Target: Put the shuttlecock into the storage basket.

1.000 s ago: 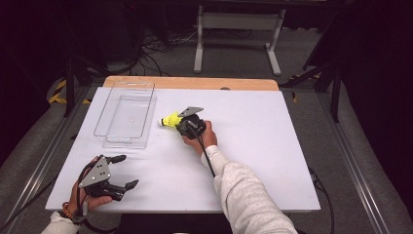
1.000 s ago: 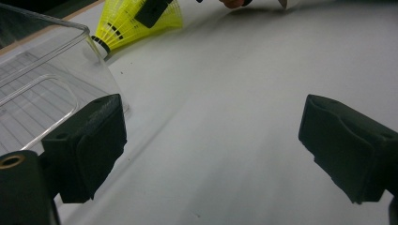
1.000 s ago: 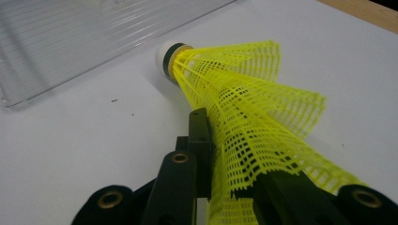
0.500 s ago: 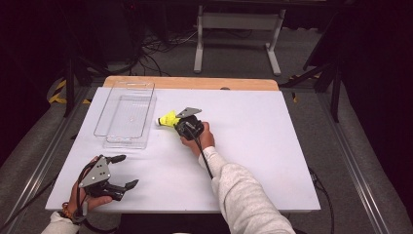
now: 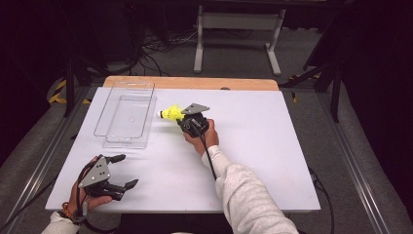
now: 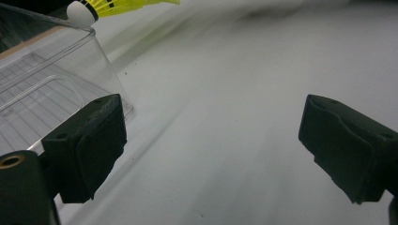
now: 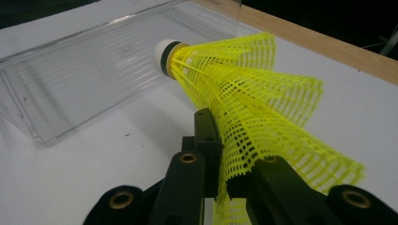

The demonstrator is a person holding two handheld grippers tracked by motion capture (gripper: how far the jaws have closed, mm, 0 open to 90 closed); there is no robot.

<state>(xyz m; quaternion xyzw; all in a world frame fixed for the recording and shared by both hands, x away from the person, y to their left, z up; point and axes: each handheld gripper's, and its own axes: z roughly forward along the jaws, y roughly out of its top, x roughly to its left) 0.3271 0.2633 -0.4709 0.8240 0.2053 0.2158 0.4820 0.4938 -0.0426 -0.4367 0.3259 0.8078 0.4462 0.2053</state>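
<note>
Shuttlecock (image 7: 244, 93) pinched in right tool (image 7: 220, 183), beside tray (image 5: 127, 117) edge.

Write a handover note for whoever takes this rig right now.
Right gripper: jaws shut on the yellow shuttlecock, pinching its mesh skirt, cork end toward the clear tray.
Left gripper: jaws open, holding nothing, at the near left of the white table.
Done: shuttlecock gripped beside the tray.
Left: probably carry it over the tray's rim and release it inside.
</note>
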